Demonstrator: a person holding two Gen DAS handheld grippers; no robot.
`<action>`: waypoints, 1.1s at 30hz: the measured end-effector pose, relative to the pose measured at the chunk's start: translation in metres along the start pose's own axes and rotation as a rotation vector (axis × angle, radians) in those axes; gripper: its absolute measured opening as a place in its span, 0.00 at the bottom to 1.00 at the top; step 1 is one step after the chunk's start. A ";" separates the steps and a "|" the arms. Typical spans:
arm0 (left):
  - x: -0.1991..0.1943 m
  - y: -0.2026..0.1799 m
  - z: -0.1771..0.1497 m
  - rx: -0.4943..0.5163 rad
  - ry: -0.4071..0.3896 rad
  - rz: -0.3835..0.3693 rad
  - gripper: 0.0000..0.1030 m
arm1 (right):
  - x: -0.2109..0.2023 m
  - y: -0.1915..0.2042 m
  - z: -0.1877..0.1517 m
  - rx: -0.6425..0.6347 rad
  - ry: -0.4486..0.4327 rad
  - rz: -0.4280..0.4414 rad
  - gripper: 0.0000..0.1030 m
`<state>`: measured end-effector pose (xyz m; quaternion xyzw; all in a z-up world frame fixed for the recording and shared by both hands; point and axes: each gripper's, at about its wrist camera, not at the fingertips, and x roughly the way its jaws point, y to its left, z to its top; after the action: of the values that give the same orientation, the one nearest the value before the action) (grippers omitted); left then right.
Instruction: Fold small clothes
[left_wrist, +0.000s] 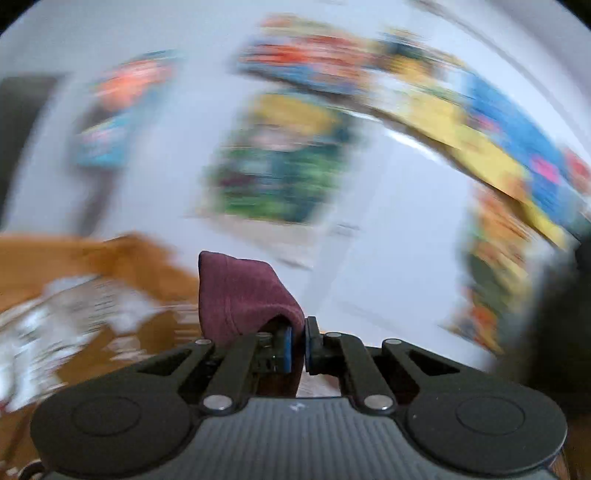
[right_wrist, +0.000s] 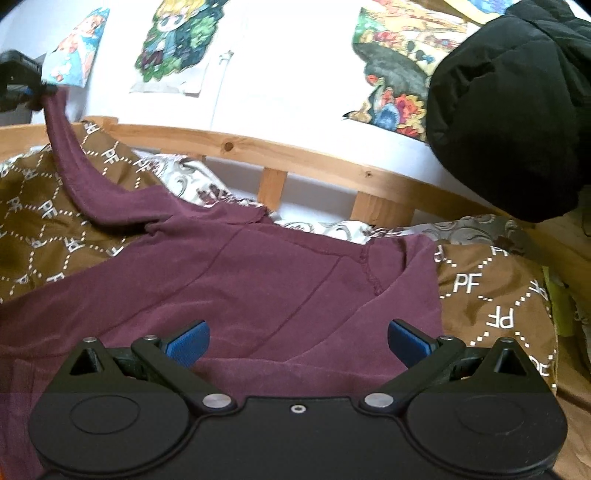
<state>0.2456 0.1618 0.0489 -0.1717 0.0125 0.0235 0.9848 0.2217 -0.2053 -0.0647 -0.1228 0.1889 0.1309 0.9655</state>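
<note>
Now, on my left side, the left gripper (left_wrist: 298, 341) has its jaws pressed together on a corner of the maroon garment (left_wrist: 243, 291), and the cloth stands up in a small peak over the left blue pad. The left wrist view is very blurred, so I can only make out colourful posters (left_wrist: 280, 162) on a white wall and something brown below. In the right wrist view the right gripper (right_wrist: 298, 341) is wide open, with both blue pads (right_wrist: 188, 341) far apart and nothing between them; it hovers just above the garment (right_wrist: 258, 280). The garment lies spread on a brown bedcover (right_wrist: 491, 295) printed with white "PF" letters. One long part of it, perhaps a sleeve, is pulled up and away to the far left, where the left gripper (right_wrist: 22, 90) holds its end in the air. Behind the bed I see a wooden rail (right_wrist: 229, 144), and a black padded thing (right_wrist: 509, 110) hangs at the upper right in front of the posters (right_wrist: 173, 40).
</note>
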 end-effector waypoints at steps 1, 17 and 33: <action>0.000 -0.014 -0.005 0.046 0.020 -0.057 0.06 | -0.001 -0.003 0.001 0.011 -0.002 -0.011 0.99; -0.024 -0.153 -0.142 0.446 0.469 -0.581 0.06 | -0.006 -0.054 -0.004 0.265 0.012 -0.163 0.99; -0.029 -0.150 -0.171 0.506 0.705 -0.677 0.28 | -0.005 -0.054 -0.005 0.288 0.028 -0.107 0.99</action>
<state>0.2212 -0.0379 -0.0602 0.0788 0.2910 -0.3575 0.8839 0.2319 -0.2578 -0.0574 0.0055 0.2122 0.0491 0.9760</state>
